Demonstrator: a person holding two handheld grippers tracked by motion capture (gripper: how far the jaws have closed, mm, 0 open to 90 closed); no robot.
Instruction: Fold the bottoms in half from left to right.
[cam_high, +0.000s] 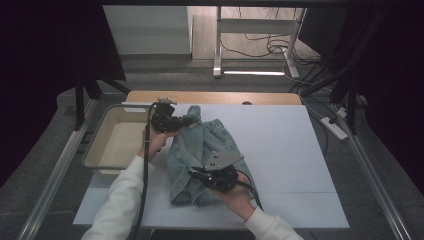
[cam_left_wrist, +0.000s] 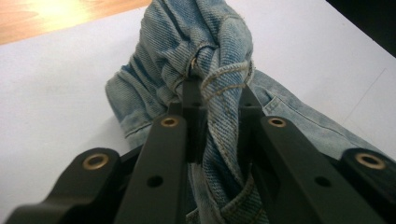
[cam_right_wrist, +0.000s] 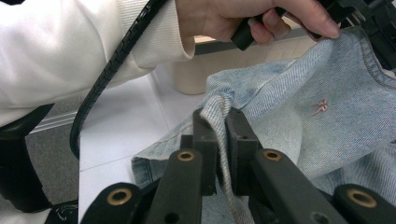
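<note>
Item: denim garment (cam_high: 205, 150) on desk (cam_high: 290, 150). My left hand-held gripper (cam_left_wrist: 217, 91) and right hand-held gripper (cam_right_wrist: 219, 116) each pinch bunched folds; thick denim may slip free if lifted unevenly.

Left gripper (cam_high: 186, 121) sits at the far left, jaws pointing right, pads clamped on a bunched fold of denim (cam_left_wrist: 219, 70). Left hand (cam_high: 156, 142) grips its handle from below, white-sleeved forearm angling up from the bottom edge. Right gripper (cam_high: 197, 174) lies nearer, jaws pointing left, pinched tight on a thin denim edge. Right hand (cam_high: 236, 192) holds it from the near right, wrist bent inward.
</note>
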